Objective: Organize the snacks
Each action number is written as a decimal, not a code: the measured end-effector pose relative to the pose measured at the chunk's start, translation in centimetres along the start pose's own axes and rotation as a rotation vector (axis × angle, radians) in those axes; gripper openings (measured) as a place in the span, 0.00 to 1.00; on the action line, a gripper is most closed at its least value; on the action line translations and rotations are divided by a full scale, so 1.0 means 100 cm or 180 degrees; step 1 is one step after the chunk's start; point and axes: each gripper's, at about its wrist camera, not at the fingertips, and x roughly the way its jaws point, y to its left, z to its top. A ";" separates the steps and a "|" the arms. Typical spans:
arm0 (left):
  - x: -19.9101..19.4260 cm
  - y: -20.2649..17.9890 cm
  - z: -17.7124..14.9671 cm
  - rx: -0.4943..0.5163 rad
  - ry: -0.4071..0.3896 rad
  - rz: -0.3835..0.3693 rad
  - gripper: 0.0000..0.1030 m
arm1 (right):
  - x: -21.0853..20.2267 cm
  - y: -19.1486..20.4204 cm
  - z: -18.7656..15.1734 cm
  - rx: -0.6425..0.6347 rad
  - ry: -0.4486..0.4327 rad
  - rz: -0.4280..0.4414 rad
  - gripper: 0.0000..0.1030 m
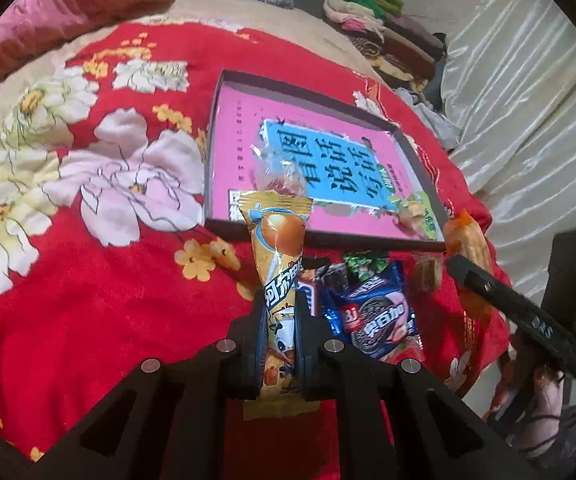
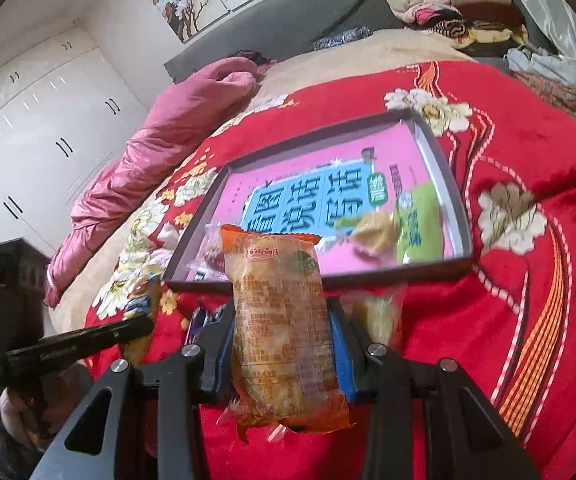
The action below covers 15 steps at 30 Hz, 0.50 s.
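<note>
Snacks: yellow lolly pack (image 1: 277, 280) clamped between fingers of left tool (image 1: 279, 332), standing upright, top end poking fwd past the tips toward the tray (image 1: 223, 152). Right tool (image 2: 283, 332) closed on orange cake pack (image 2: 283, 320), held upright too, blue pads pressing both sides.

Ahead of both tools: shallow tray w/ pink and blue printed base, lying on the bed's red floral blanket (image 1: 87, 280). In the tray, clear-wrapped candy (image 1: 275, 172) near its front edge, just beyond the lolly top; green-wrapped sweet (image 1: 412, 208) at the front corner to the right of left tool.

Just right of left tool's fingers, on the blanket: blue Oreo pack (image 1: 376, 316), w/ another dark wrapper partly under it, small green wrapper (image 1: 364, 260) beyond, small brown-wrapped piece (image 1: 428, 276) further right. All lie between tools and tray, outside it.

Right tool seen from left view at far right w/ the orange pack; left tool seen from right view at lower left, near the lolly.

Behind tray: pink quilt (image 2: 159, 152) to the left, clothes pile (image 1: 384, 28) far back, right.
</note>
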 end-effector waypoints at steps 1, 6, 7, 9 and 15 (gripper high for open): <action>-0.001 -0.001 0.001 0.0001 -0.0011 0.0004 0.11 | 0.001 0.000 0.003 -0.0015 -0.0008 -0.0015 0.40; 0.003 -0.007 0.007 -0.0012 -0.0011 0.0001 0.11 | 0.003 0.002 0.022 -0.0112 -0.0126 -0.0114 0.40; 0.003 -0.008 0.009 -0.0002 -0.0024 0.0004 0.11 | 0.002 0.002 0.024 -0.0121 -0.0148 -0.0122 0.40; 0.004 -0.010 0.012 0.0013 -0.0046 0.0014 0.11 | 0.002 0.002 0.030 -0.0162 -0.0189 -0.0165 0.40; 0.007 -0.014 0.023 0.0041 -0.0108 0.0015 0.11 | 0.001 -0.004 0.042 -0.0153 -0.0268 -0.0192 0.40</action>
